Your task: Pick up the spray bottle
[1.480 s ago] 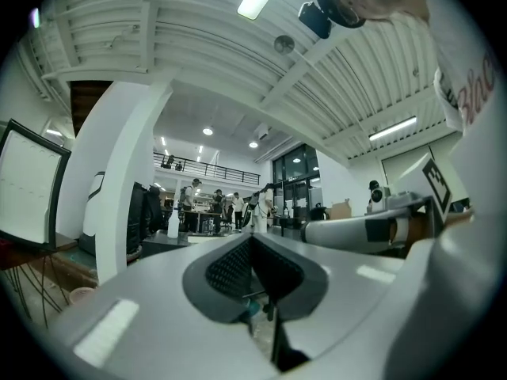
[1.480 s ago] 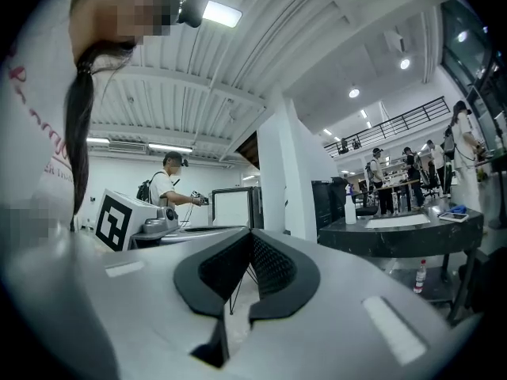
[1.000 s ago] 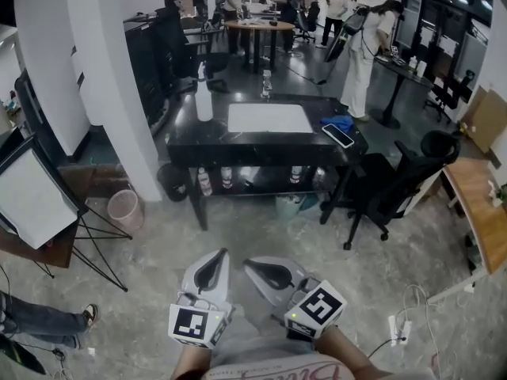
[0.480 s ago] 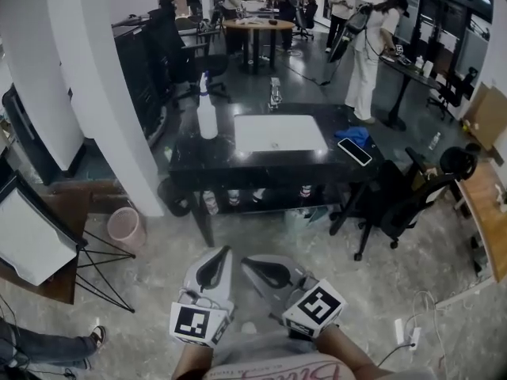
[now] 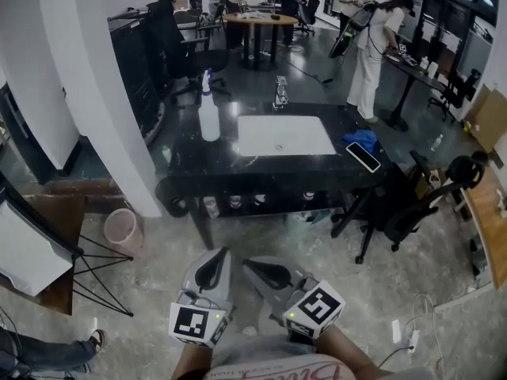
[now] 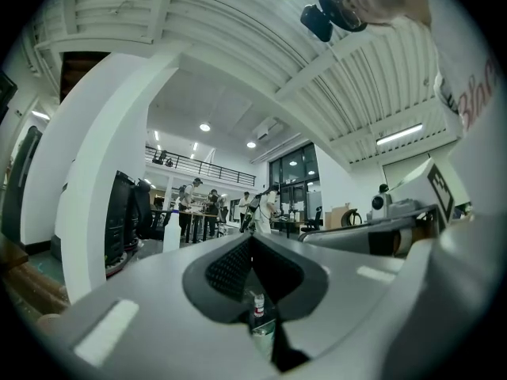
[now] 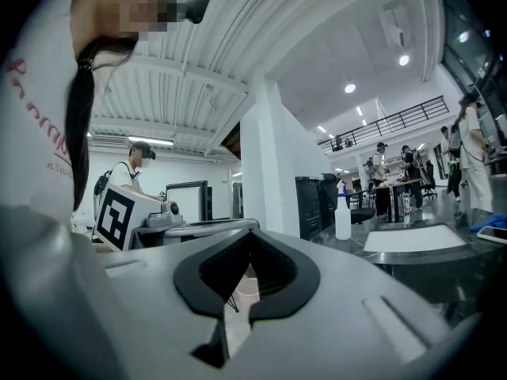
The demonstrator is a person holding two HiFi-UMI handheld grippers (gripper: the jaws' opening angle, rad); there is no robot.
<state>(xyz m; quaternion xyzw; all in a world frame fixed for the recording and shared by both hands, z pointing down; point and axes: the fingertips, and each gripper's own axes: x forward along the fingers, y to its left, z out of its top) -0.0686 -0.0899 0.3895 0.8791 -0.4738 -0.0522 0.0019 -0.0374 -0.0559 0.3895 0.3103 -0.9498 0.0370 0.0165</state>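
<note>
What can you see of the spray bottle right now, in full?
The spray bottle is a slim, whitish, plastic-looking cylinder that narrows to a neck, with a bluish-tinted trigger head on top. It stands upright on the left part of the black table, towards the far side. It sits just left of the white mat and apart from it. Only the tabletop touches it; nothing holds it. Whether there is liquid inside cannot be told.

A black table (image 5: 198, 161) carries a white mat (image 5: 285, 135) at its middle, with a blue cloth (image 5: 361, 138) and a phone (image 5: 363, 157) at its right end. A black office chair (image 5: 404, 204) stands to its right and a pink bin (image 5: 123, 229) to its left.
</note>
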